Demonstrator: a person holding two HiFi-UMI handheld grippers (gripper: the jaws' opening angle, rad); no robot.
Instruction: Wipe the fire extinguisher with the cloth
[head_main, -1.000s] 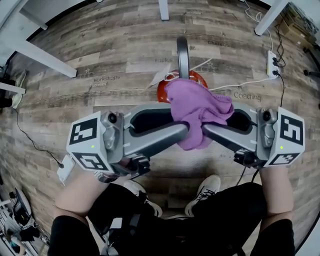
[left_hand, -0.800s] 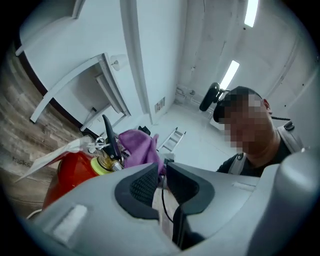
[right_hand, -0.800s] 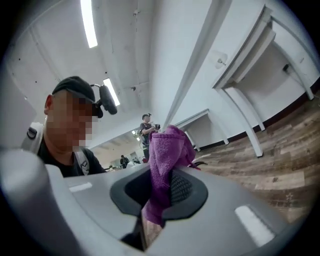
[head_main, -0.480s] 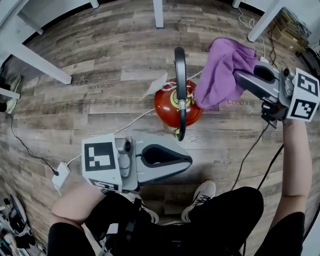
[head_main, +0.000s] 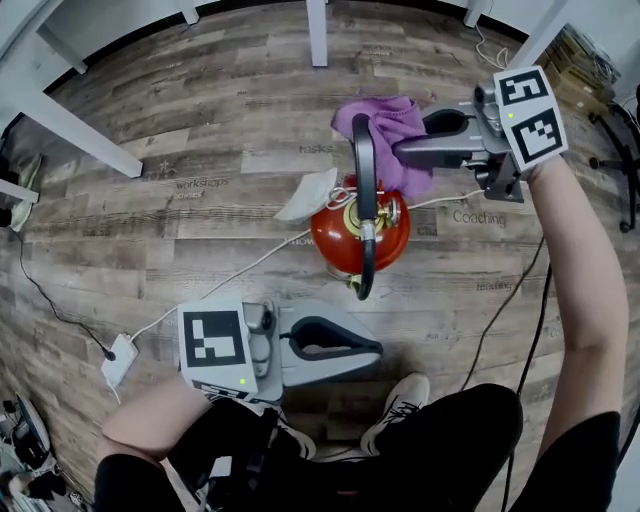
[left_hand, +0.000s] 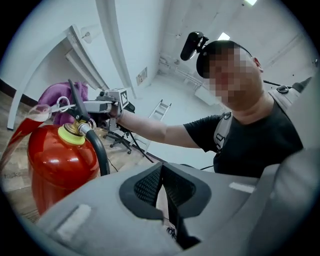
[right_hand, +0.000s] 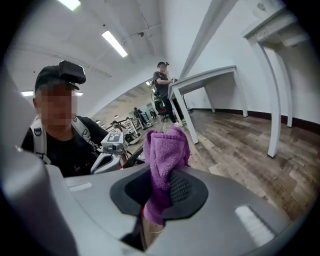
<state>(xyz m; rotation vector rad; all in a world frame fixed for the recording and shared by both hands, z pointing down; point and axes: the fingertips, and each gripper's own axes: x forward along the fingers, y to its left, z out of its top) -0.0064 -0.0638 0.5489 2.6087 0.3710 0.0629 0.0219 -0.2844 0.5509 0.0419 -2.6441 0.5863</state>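
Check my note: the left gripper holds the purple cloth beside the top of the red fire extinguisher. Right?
Wrong gripper: the right gripper holds the purple cloth beside the top of the red fire extinguisher. The right gripper view shows its fingers shut on it.

We have the fire extinguisher (head_main: 330, 235) standing on the floor (head_main: 200, 130), ahead of our shoes (head_main: 398, 405). Our left gripper (head_main: 375, 347) lies on its near side, apart from it. Our right gripper (head_main: 397, 153) reaches in from the right beyond it, with the cloth (head_main: 385, 120) in it, just behind the extinguisher's top.
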